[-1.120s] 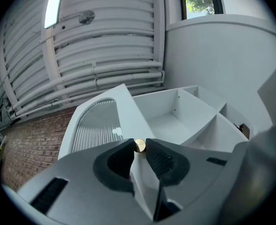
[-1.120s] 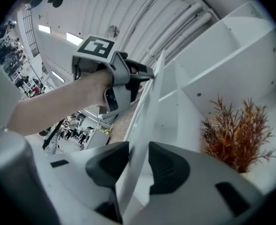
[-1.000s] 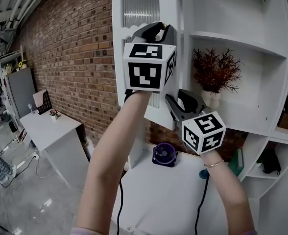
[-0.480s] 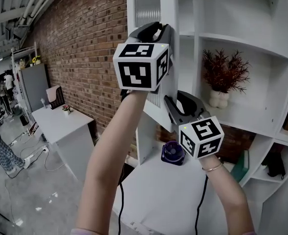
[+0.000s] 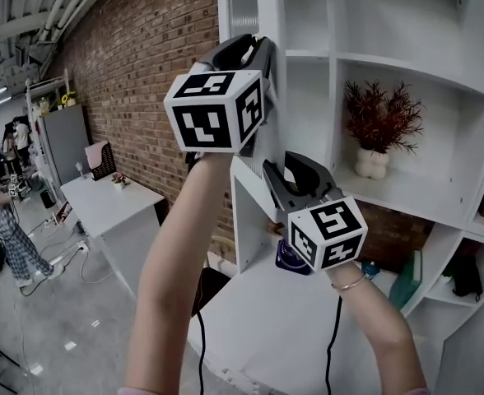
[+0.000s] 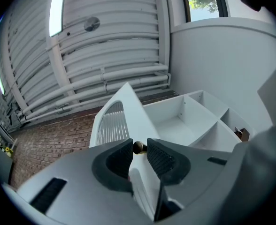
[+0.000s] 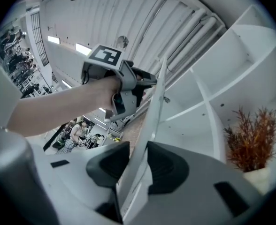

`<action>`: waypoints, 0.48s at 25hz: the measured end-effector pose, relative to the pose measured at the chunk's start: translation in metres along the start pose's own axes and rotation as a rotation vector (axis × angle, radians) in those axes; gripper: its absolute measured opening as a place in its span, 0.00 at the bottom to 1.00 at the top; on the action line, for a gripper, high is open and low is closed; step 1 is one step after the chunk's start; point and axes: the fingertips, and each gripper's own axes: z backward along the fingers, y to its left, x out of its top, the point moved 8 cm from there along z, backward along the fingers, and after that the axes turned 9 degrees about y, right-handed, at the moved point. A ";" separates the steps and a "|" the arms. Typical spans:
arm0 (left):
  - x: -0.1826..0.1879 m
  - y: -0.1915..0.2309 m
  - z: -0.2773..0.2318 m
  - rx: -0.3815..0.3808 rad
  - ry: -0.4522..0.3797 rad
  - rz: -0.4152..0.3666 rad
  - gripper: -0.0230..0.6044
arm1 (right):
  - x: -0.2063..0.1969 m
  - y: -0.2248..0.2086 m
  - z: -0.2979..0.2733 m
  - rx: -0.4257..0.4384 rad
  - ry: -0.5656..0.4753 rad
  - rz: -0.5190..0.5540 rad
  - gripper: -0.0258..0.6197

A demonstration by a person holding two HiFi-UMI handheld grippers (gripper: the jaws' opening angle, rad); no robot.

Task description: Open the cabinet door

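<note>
Okay — left gripper [image 6: 139,150] fingers [image 6: 117,161], just easing wider, pinch the brass knob [image 6: 138,147] on the ajar cabinet door [image 7: 149,125]. Right gripper [image 7: 138,156] fingers [image 7: 166,165], just narrowing, clamp the door's edge below that knob. Head view — fingertips hidden behind gripper bodies.

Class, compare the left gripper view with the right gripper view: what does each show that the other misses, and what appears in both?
Only the left gripper view: the small dark knob pinched between its jaws, and the door's ribbed panel. Only the right gripper view: the left gripper from outside, the arm holding it, a reddish plant, people in the background. Both: the white cabinet door and the open shelves.
</note>
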 end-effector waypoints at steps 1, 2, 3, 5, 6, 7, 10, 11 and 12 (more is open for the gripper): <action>0.001 0.001 0.002 0.003 0.001 -0.004 0.19 | 0.000 0.002 0.000 0.005 -0.002 0.004 0.22; 0.001 0.003 0.003 0.005 0.003 -0.008 0.19 | 0.001 0.004 -0.001 0.009 -0.005 0.011 0.22; 0.002 0.004 0.005 0.007 0.007 -0.014 0.19 | 0.001 0.006 -0.001 0.011 -0.008 0.016 0.22; 0.004 0.005 0.007 0.011 0.013 -0.027 0.18 | 0.002 0.009 -0.001 0.015 -0.017 0.010 0.22; 0.005 0.006 0.008 0.013 0.016 -0.033 0.18 | 0.002 0.010 -0.001 0.019 -0.022 0.003 0.22; 0.005 0.007 0.010 0.016 0.018 -0.039 0.18 | 0.002 0.012 -0.002 0.025 -0.026 -0.002 0.22; 0.006 0.012 0.016 0.027 0.020 -0.056 0.18 | 0.003 0.018 -0.005 0.048 -0.042 -0.008 0.23; 0.007 0.014 0.018 0.030 0.018 -0.057 0.18 | 0.003 0.020 -0.006 0.056 -0.047 -0.010 0.23; 0.008 0.017 0.020 0.033 0.016 -0.054 0.18 | 0.004 0.023 -0.007 0.065 -0.052 -0.013 0.23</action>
